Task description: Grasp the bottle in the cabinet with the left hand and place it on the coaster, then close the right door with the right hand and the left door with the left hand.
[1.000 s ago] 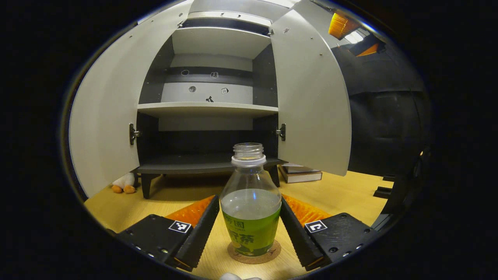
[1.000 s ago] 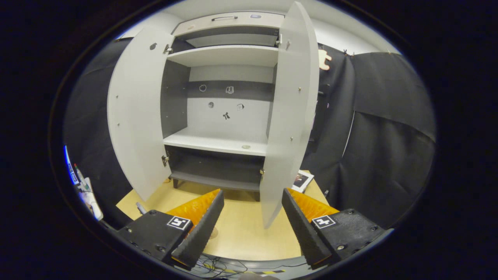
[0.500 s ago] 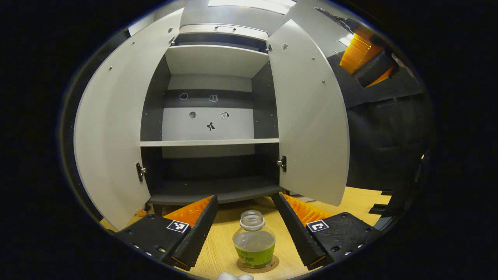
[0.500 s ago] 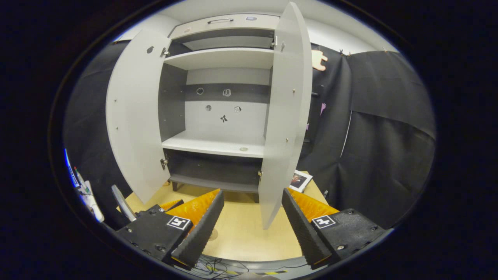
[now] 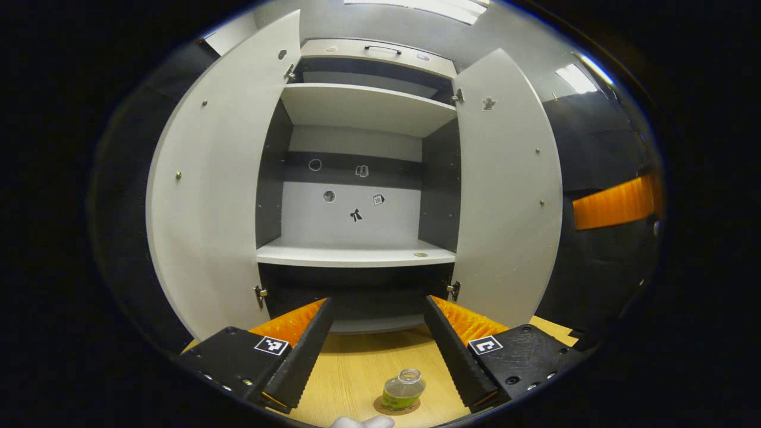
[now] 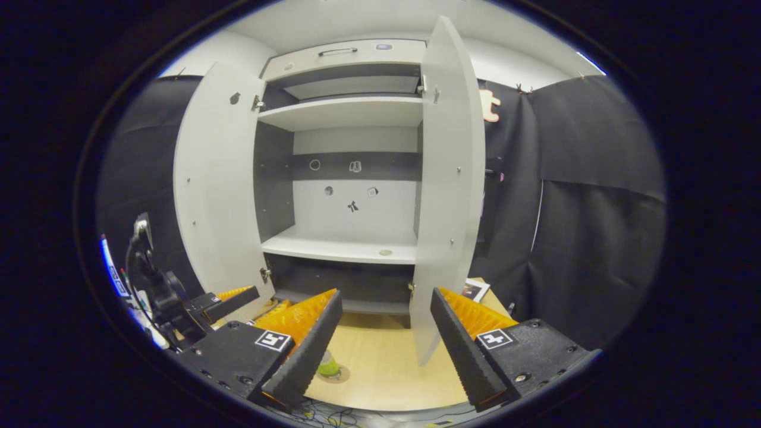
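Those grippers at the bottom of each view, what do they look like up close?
Each is a two-finger claw. The left gripper has black wedge-shaped fingers with ribbed inner edges, orange ribbed backs, and chunky black bolted bases carrying small black-and-white square markers. The right gripper looks the same.

Bottle (image 5: pixel 403 389) on coaster (image 5: pixel 380 408), on table (image 5: pixel 351 374) before cabinet (image 5: pixel 357 178).

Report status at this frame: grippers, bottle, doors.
Left gripper open, empty. Right gripper open, facing right door. Bottle upright on coaster. Both doors open; nothing blocking.
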`<state>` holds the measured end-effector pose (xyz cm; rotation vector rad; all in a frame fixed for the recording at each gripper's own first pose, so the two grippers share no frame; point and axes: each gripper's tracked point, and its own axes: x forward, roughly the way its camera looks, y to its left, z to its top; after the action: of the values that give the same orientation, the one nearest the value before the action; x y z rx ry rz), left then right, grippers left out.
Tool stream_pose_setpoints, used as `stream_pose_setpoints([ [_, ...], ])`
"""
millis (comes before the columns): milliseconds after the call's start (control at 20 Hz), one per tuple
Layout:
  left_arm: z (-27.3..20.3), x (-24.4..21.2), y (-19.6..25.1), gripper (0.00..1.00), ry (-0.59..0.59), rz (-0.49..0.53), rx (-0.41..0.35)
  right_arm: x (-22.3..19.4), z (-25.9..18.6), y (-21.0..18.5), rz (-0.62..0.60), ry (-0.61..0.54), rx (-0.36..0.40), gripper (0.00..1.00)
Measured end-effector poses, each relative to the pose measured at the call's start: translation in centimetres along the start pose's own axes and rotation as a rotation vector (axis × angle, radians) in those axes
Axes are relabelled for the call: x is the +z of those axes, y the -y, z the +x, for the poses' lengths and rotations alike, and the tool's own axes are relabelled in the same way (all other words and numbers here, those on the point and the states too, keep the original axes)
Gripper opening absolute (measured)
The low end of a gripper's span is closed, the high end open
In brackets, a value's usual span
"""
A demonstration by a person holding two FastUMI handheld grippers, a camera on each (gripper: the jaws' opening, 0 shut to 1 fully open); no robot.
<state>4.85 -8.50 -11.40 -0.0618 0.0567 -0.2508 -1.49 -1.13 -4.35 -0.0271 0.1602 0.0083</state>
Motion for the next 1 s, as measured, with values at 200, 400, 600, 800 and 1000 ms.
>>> stream_pose_setpoints([
  [200,-2.0,3.5,-4.3,0.94,-0.007,0.03,0.109,1.3,0.4,-0.4,0.012,0.048,0.015,0.99],
  [400,-4.8,5.9,-7.3,0.97,0.023,0.045,0.161,2.0,0.9,0.7,0.018,0.077,0.0,0.99],
  [600,-7.4,6.1,-9.6,0.93,0.008,0.047,0.224,2.3,1.2,3.6,0.046,0.084,-0.04,0.99],
  [800,-8.5,5.6,-10.4,0.94,-0.012,0.049,0.259,3.1,1.5,9.7,0.074,0.087,-0.137,0.95],
  [1000,-8.2,5.4,-10.0,0.94,-0.022,0.035,0.292,5.5,1.9,17.2,0.09,0.124,-0.246,0.99],
])
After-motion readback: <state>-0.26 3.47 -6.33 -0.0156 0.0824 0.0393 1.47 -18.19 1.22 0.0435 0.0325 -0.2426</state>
